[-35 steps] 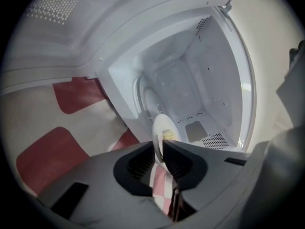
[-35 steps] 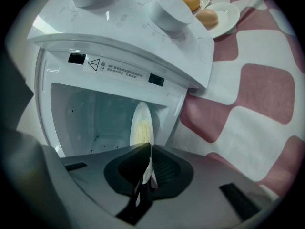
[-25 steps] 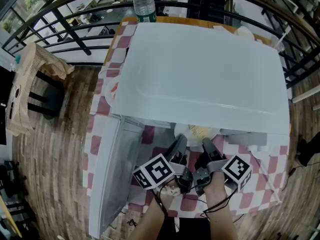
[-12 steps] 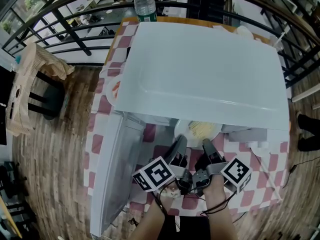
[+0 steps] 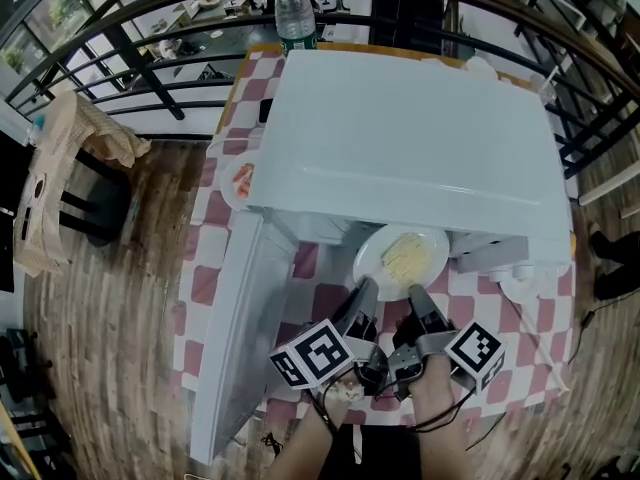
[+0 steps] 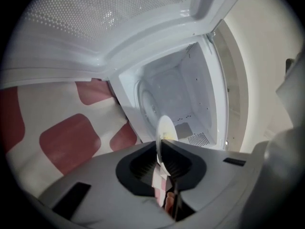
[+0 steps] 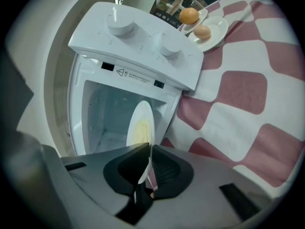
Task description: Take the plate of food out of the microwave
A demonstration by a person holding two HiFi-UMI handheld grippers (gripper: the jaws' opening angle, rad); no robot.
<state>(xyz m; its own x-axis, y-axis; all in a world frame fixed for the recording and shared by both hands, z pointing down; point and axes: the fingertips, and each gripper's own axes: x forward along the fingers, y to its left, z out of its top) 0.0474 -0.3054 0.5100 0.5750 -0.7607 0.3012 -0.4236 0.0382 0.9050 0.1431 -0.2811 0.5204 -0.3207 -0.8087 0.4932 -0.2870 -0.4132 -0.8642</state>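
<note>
White plate (image 5: 402, 256), round and shallow, carrying a pale yellow heap of food (image 5: 407, 253) that looks shredded and lies slightly off centre. It is held in the air at the mouth of the white microwave (image 5: 400, 138), just below centre in the head view. Most of it is clear of the cavity, but whether its far rim has passed the sill cannot be told. Left hand-held gripper (image 5: 365, 290): narrow, its jaws have just been easing apart a little, with the plate's near rim (image 6: 165, 130) between the pads and apparently pinched. Right hand-held gripper (image 5: 414, 294): narrow, clamped on the same near rim (image 7: 141, 128) beside the first. The plate lies straight ahead of both hand-held grippers, up-frame from them, each gripping edge-on, so neither hand is the nearer. Being round, it has no long axis. It seems level in the head view, and keeping it so is judged to be what the coming pull down-frame turns on. Microwave door (image 5: 235, 338): swung open at lower left, beside the left hand. Tabletop (image 5: 545, 353): red-and-white checked cloth, free ahead of the cavity. Also present: a small dish with two round orange-tan items (image 7: 209, 30) and a clear bottle (image 5: 296, 10) at top.
</note>
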